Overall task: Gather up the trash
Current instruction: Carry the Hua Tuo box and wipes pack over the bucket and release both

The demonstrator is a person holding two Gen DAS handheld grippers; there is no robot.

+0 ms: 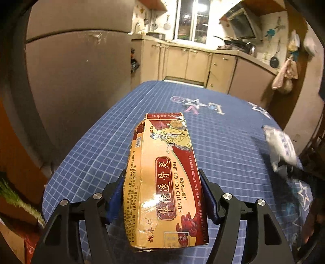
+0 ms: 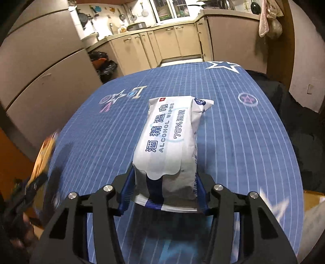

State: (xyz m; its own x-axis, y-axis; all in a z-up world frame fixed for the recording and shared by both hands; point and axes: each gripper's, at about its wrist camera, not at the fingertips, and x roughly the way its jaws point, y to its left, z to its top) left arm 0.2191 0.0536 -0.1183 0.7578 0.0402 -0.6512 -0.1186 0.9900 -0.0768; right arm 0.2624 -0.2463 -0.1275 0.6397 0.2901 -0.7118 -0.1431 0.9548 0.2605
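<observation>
The worktop (image 1: 223, 132) was covered by a blue cloth with a white grid and star motifs. A tall grey refrigerator (image 1: 77, 81) stood at its left. Beige base cabinets (image 1: 189, 61) ran in an L along the far wall beneath a counter. A window (image 1: 193, 20) was set above the counter, dark outside. Utensils hung on the tiled wall (image 2: 105, 12). A pink towel (image 1: 284, 75) hung at the right. Black bin bags (image 2: 103, 65) sat beside the refrigerator. The lighting was warm and dim.

A carton (image 1: 164, 182) is sitting between the fingers of the left gripper (image 1: 164, 195), jutting forward over the table (image 1: 223, 142). A wipes pack (image 2: 170, 146) is lying likewise in the right gripper (image 2: 162, 193). Cabinets (image 1: 193, 61) are standing beyond the table's far edge.
</observation>
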